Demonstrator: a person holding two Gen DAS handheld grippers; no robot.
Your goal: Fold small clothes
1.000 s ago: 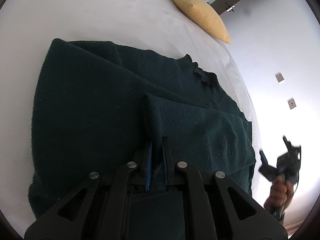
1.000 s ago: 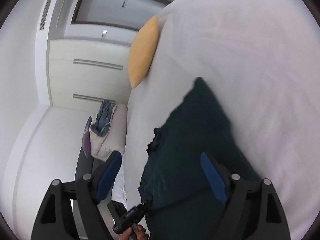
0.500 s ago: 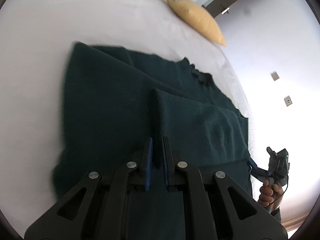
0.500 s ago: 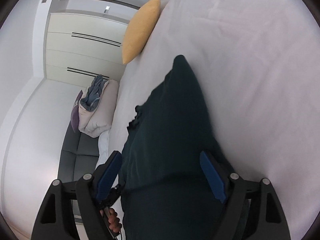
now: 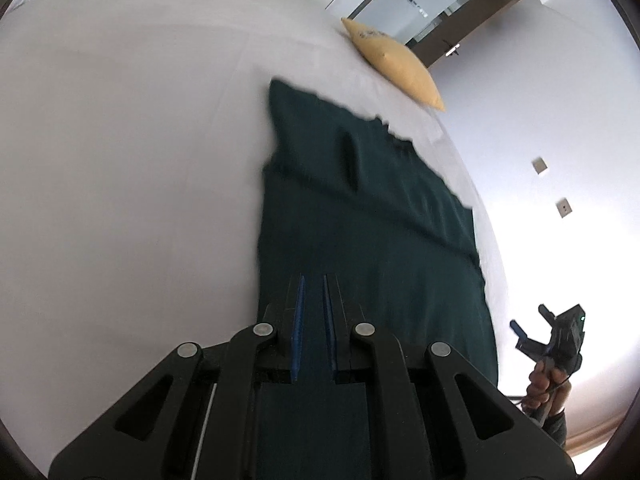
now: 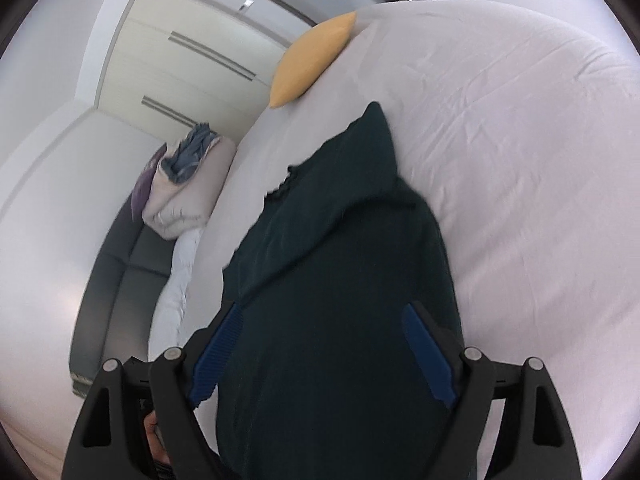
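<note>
**A:** What have I got closest to me on the left?

**B:** From where I sit, the left hand-held gripper (image 5: 312,320) has its blue pads pressed almost together, and dark green cloth shows in the thin gap between them. I read that as pinching the near edge of the sweater (image 5: 372,216).

**A:** And my right side?

**B:** The right hand-held gripper (image 6: 326,352) stands spread wide, one pad on each side of the sweater (image 6: 340,280), which fills the space between. I cannot tell whether the pads touch the cloth. In the left view I can see that same gripper (image 5: 554,334) past the bed's right edge, held in a hand (image 5: 546,384).

**A:** Where does the sweater lie?

**B:** On the white bed (image 5: 120,160), running from the near edge away toward the far end, close along the side edge. It looks folded into a long strip, with a fold ridge part way up and a frilly neckline (image 6: 286,184) on the side nearest the bed's edge.

**A:** Beyond it?

**B:** A yellow pillow (image 6: 312,60) sits at the far corner of the bed. Off the bed's side I see a dark sofa (image 6: 120,276) with a bundle of bedding (image 6: 188,184) on it.
</note>
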